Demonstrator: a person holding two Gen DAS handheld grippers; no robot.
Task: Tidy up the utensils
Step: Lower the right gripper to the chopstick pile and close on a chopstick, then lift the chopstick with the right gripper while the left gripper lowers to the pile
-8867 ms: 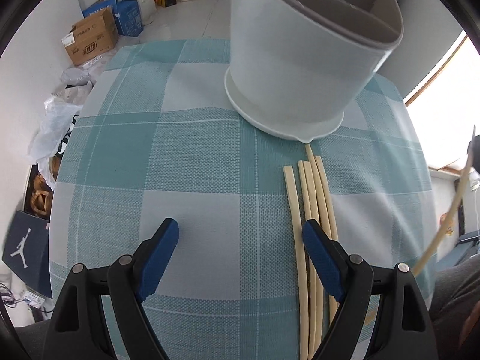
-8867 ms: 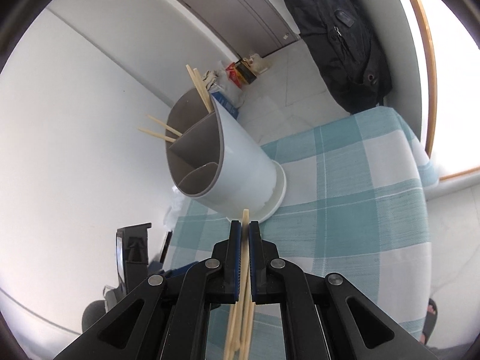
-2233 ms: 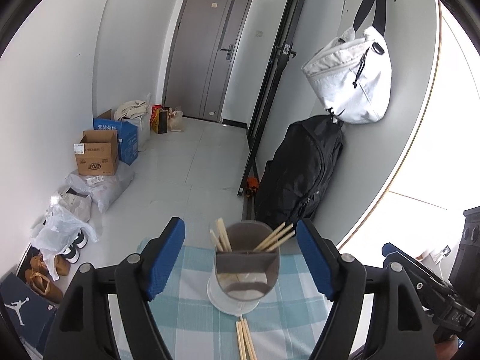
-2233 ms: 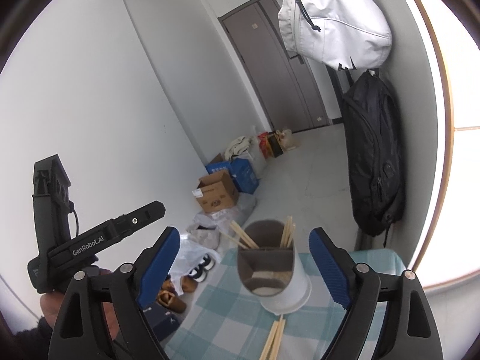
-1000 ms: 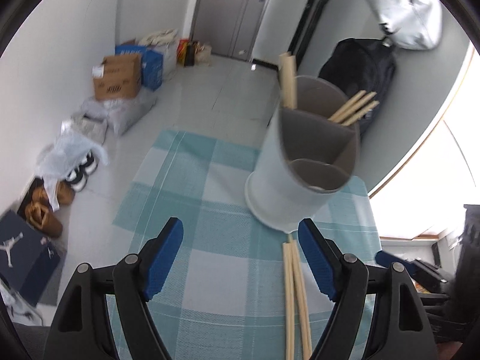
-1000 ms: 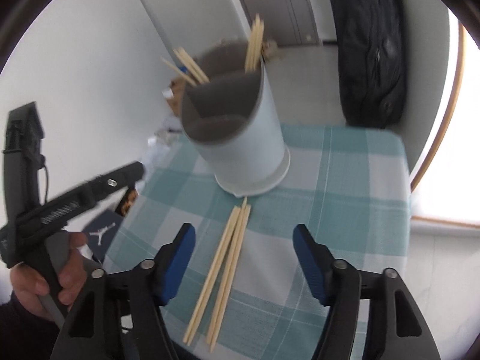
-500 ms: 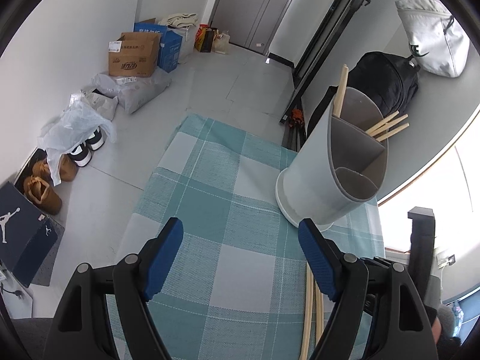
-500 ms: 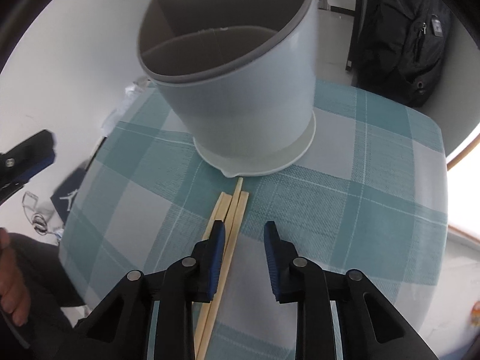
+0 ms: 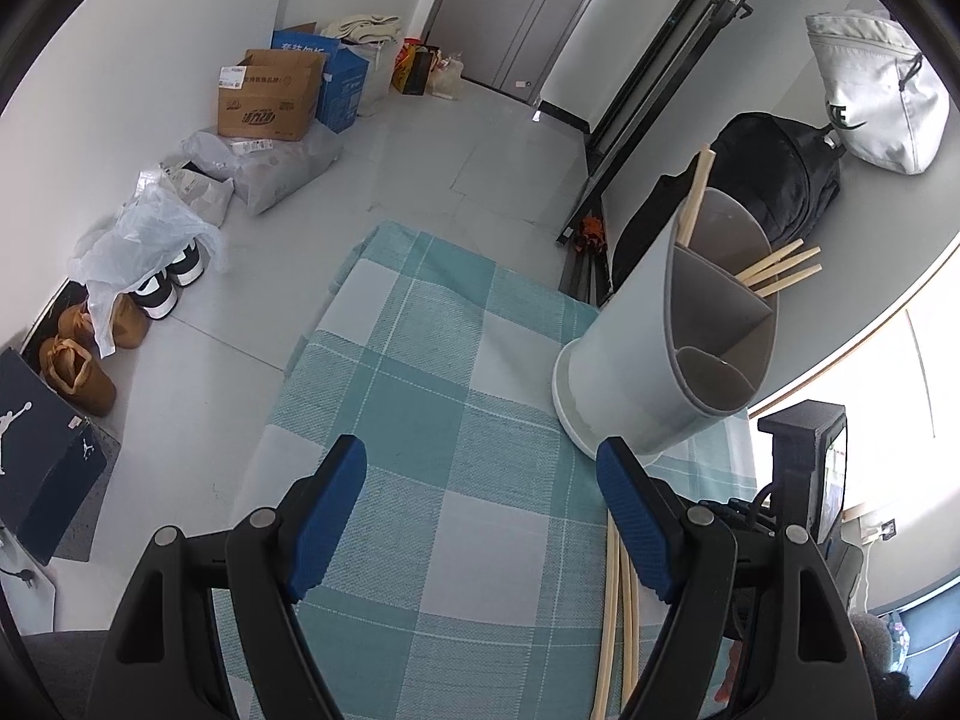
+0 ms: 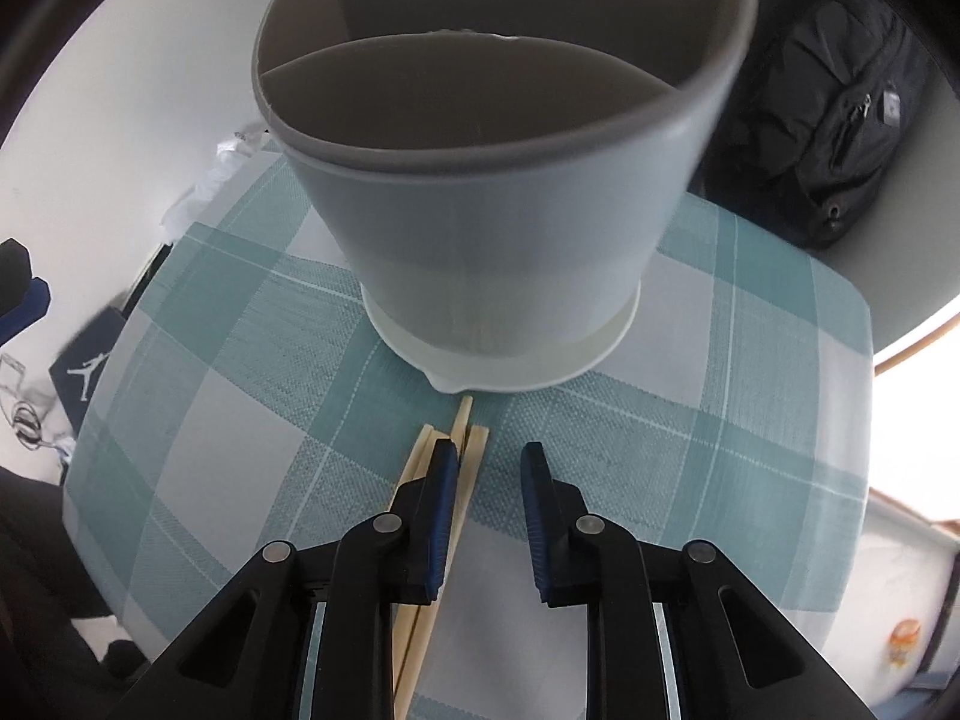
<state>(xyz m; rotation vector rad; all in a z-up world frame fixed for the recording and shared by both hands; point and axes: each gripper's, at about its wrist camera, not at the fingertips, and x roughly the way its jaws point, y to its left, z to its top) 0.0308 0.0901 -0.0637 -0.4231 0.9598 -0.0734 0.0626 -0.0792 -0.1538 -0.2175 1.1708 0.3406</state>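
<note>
Right tongs [image 10: 485, 459] are hovering half-open just before the utensil holder [image 10: 498, 228], straddling loose chopsticks [image 10: 465, 441]; left tongs [image 9: 480, 468] are gaping empty beside it.

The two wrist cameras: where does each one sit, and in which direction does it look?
Left wrist: raised above the checked tablecloth, looking down and across the room; its open left gripper frames bare cloth, the utensil holder to the right.
Right wrist: low over the table, facing the holder's base; its right gripper is open, one of its fingers over the loose chopsticks.
Shared: holder, chopsticks, tablecloth, black backpack.
</note>
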